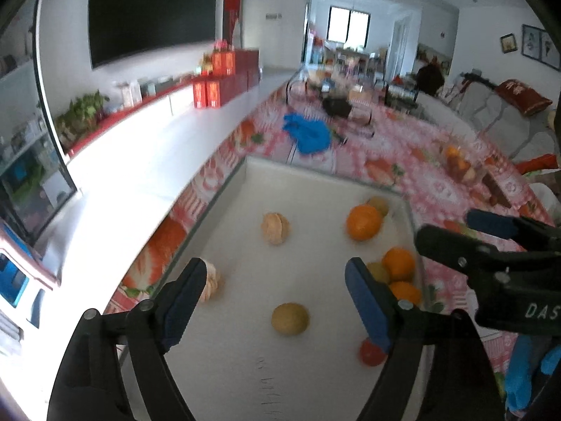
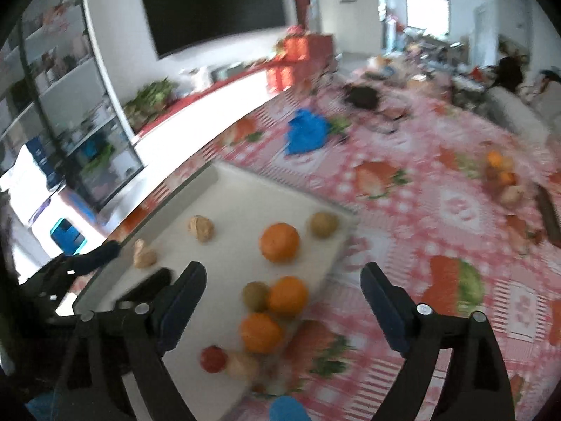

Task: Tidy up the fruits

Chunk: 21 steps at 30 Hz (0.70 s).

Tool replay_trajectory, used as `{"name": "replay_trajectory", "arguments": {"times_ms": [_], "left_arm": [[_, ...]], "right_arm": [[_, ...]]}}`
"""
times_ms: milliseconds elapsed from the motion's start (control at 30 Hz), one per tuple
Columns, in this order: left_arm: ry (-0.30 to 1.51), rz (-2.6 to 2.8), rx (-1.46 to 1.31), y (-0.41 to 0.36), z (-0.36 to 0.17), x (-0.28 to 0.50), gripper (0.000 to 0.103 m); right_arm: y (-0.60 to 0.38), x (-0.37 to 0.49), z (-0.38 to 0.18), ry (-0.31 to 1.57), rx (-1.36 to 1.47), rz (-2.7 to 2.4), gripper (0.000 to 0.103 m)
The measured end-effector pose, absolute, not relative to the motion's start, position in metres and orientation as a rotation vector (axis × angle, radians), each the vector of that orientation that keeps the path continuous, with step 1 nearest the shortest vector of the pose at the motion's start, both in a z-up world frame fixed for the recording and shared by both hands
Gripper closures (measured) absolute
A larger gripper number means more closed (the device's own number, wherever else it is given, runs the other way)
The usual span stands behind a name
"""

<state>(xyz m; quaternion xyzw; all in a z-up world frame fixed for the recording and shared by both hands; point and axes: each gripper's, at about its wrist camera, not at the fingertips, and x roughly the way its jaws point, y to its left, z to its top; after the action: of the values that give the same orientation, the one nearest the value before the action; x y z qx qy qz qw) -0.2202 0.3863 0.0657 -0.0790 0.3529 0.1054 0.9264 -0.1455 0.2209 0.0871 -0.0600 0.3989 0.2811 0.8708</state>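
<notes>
A white tray [image 1: 301, 182] lies on the pink tablecloth and holds loose fruit. In the left wrist view I see a brown-green kiwi [image 1: 290, 318], two peeled oranges [image 1: 276, 228] [image 1: 210, 280], several whole oranges [image 1: 363, 222] and a small red fruit [image 1: 371, 352]. My left gripper [image 1: 275, 280] is open and empty just above the tray, with the kiwi between its fingers' line. My right gripper [image 2: 282, 280] is open and empty over the tray's right edge [image 2: 336, 256], above two oranges [image 2: 287, 296] [image 2: 261, 331]. The right gripper also shows in the left wrist view [image 1: 452, 231].
A blue cloth [image 1: 308, 133] lies on the table beyond the tray. A glass container with fruit [image 1: 459, 165] stands at the right. A dark object and clutter [image 1: 336, 105] sit farther back. A white TV bench [image 1: 140, 133] runs along the left.
</notes>
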Motion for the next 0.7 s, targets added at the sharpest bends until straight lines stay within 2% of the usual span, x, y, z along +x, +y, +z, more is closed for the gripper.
{"name": "replay_trajectory", "arguments": {"times_ms": [200, 367, 400, 433, 467, 600, 700], "left_arm": [[0.633, 0.074, -0.179, 0.348, 0.096, -0.231, 0.017], [0.622, -0.083, -0.137, 0.284, 0.112, -0.23, 0.016], [0.63, -0.105, -0.116, 0.267, 0.112, -0.227, 0.013], [0.642, -0.119, -0.093, 0.25, 0.11, -0.223, 0.007], [0.652, -0.122, -0.074, 0.238, 0.108, -0.219, 0.006], [0.718, -0.102, -0.024, 0.19, 0.082, -0.196, 0.004], [0.75, -0.061, 0.001, 0.166, 0.065, -0.176, 0.004]], "right_arm": [[0.139, -0.144, 0.094, 0.798, -0.015, 0.399, 0.0], [0.061, -0.133, 0.075, 0.878, 0.025, 0.196, 0.0], [0.044, -0.132, 0.068, 0.898, 0.043, 0.158, 0.0], [0.028, -0.131, 0.06, 0.921, 0.06, 0.12, 0.0], [0.015, -0.13, 0.053, 0.939, 0.076, 0.086, 0.0], [-0.04, -0.128, 0.029, 0.996, 0.156, -0.045, 0.0], [-0.063, -0.13, 0.029, 0.964, 0.132, -0.107, 0.0]]}}
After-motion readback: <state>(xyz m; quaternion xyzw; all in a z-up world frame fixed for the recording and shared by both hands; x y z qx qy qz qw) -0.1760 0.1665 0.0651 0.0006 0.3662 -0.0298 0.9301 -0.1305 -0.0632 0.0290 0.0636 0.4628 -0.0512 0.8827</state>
